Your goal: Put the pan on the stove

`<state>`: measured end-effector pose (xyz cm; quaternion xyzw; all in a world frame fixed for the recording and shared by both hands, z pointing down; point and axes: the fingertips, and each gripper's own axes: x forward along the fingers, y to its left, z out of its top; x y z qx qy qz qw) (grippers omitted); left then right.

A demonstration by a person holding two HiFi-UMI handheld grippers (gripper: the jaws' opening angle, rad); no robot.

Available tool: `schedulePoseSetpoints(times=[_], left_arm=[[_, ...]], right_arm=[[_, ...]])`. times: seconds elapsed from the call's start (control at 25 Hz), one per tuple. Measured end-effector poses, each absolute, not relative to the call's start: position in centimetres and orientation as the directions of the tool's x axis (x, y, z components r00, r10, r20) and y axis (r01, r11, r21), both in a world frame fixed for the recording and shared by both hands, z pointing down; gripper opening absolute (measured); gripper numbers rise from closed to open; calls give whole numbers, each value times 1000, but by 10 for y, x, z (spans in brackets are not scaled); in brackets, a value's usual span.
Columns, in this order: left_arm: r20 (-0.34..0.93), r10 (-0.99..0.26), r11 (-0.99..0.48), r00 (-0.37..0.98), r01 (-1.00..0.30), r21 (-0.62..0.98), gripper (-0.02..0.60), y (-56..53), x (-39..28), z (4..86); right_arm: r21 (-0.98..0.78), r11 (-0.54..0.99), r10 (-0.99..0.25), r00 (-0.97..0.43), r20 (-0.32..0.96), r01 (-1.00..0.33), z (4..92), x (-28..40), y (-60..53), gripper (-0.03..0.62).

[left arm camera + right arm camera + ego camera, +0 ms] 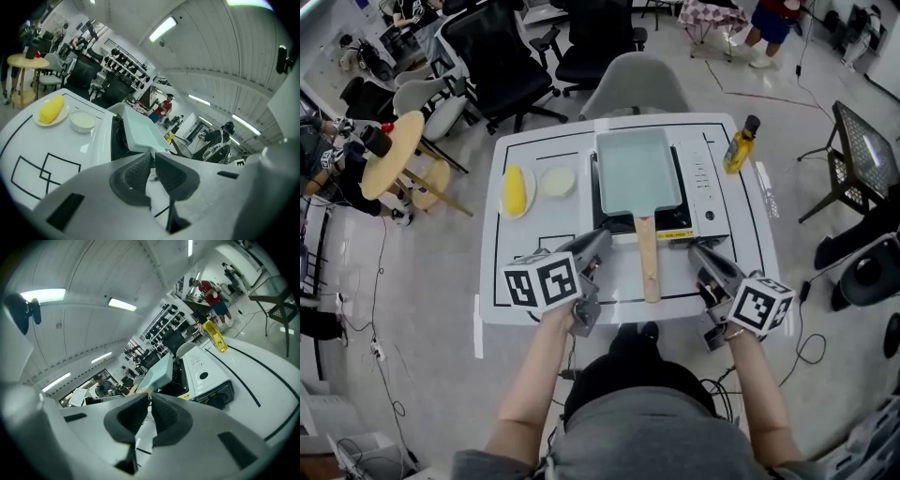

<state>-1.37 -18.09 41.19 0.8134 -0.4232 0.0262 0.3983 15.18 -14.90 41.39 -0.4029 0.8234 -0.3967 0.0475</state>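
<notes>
A pale teal rectangular pan (637, 173) rests on the black top of the white stove (705, 192) at the table's middle. Its wooden handle (648, 262) points toward me over the front edge of the stove. My left gripper (602, 236) hovers just left of the handle, and my right gripper (694, 249) hovers just right of it; neither touches it. In the left gripper view the left gripper (153, 157) is shut and empty, with the pan (140, 133) ahead. The right gripper (150, 399) is also shut and empty in its own view, facing the pan (159, 373).
On the white table (534, 281), left of the stove, a plate holds a yellow food item (517, 190) beside a small white bowl (557, 182). A yellow bottle (738, 150) stands at the stove's far right. A grey chair (633, 84) sits behind the table.
</notes>
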Motion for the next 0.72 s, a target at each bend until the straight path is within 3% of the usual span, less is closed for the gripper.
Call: schedulePoseSetpoints(times=[0.12,0.48,0.72], left_arm=[[388,-692,-351,609,-753,556,19,-179,-14,408],[385,-794,-389,471,-880,274,8,-172,-20,397],[363,-825,-359,434,-898,256,7,-169,-33,398]], right_arm=[[-656,364,-716,-649,257,-661,413,154,-147,5],[-507,392,-759,-581,294,-768,407,158,-146,3],[-416,407,-786,-544,294,-813,403,159,-145,3]])
